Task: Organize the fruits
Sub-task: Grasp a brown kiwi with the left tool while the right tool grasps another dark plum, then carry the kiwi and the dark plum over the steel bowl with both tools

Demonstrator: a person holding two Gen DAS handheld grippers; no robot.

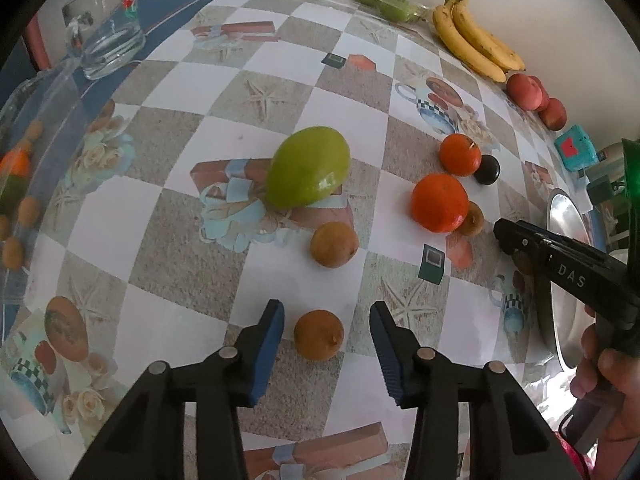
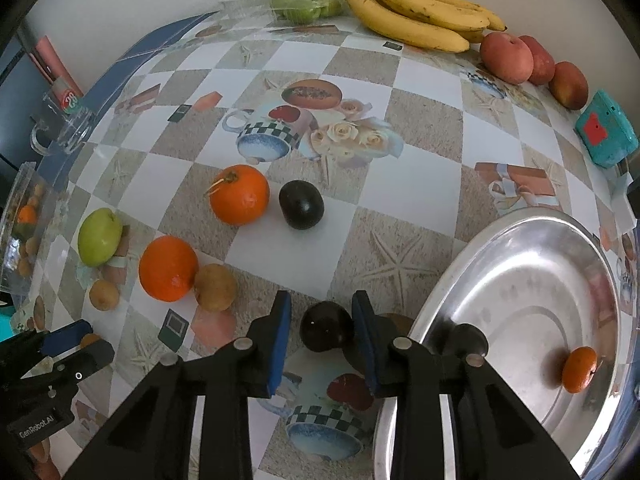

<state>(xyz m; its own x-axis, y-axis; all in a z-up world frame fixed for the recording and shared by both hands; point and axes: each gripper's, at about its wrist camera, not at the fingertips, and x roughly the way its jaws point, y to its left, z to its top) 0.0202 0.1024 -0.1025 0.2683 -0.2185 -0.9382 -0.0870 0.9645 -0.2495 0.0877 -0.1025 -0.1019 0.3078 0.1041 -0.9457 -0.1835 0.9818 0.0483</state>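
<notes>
I am holding the left gripper (image 1: 326, 334) low over the bench (image 1: 168, 128), its jaws spread wide on either side of a small brown fruit (image 1: 319, 335) without touching it. I am keeping the right gripper (image 2: 321, 322) just left of the metal tray (image 2: 532, 280), its jaws pressing in on a dark plum (image 2: 326, 331) resting on the bench. One small orange (image 2: 579, 369) is lying inside the tray. Two oranges (image 2: 239, 194), a second plum (image 2: 301, 205) and a green mango (image 1: 308, 172) are sitting farther out; bananas (image 2: 416, 12) are lying along the far edge.
</notes>
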